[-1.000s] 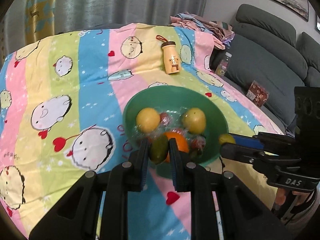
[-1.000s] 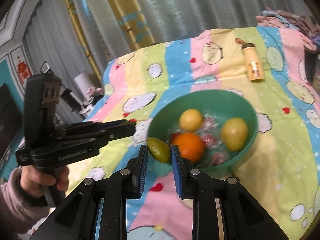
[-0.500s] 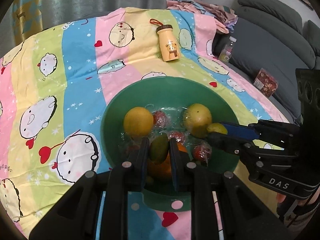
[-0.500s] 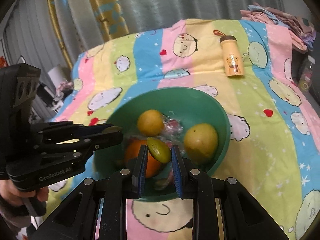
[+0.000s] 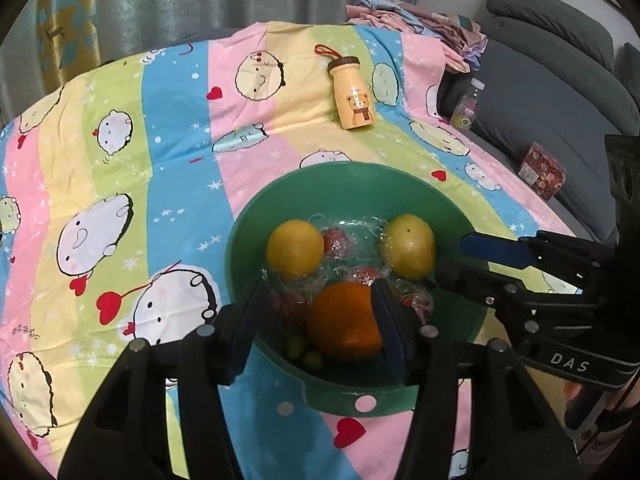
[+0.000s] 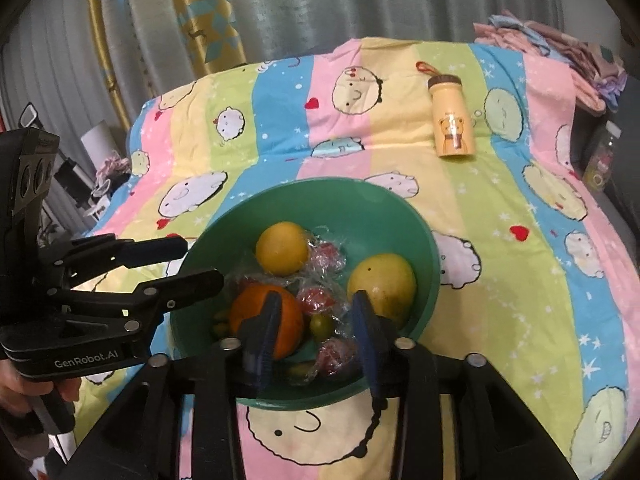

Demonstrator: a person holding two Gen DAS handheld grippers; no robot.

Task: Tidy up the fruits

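Note:
A green bowl [image 5: 352, 184] [image 6: 400, 216] sits on the striped cartoon bedspread. It holds an orange [image 5: 344, 320] [image 6: 256, 312], two yellow citrus fruits [image 5: 295, 247] [image 5: 408, 246], wrapped red fruits [image 6: 318, 298] and small green fruits [image 5: 296, 344] [image 6: 322, 325]. My left gripper [image 5: 316, 328] is open and empty over the bowl's near rim. My right gripper [image 6: 316, 332] is open and empty over the bowl, and also shows in the left wrist view [image 5: 472, 256].
A yellow bear bottle [image 5: 352, 94] [image 6: 452, 120] lies on the bedspread beyond the bowl. A grey sofa [image 5: 540, 80] stands at the right with a clear bottle [image 5: 466, 106] and a red box [image 5: 542, 170]. Folded clothes [image 5: 408, 20] lie at the back. Curtains hang behind.
Both grippers were each shut on a small green fruit over the bowl. Both have opened, and the green fruits now lie in the bowl.

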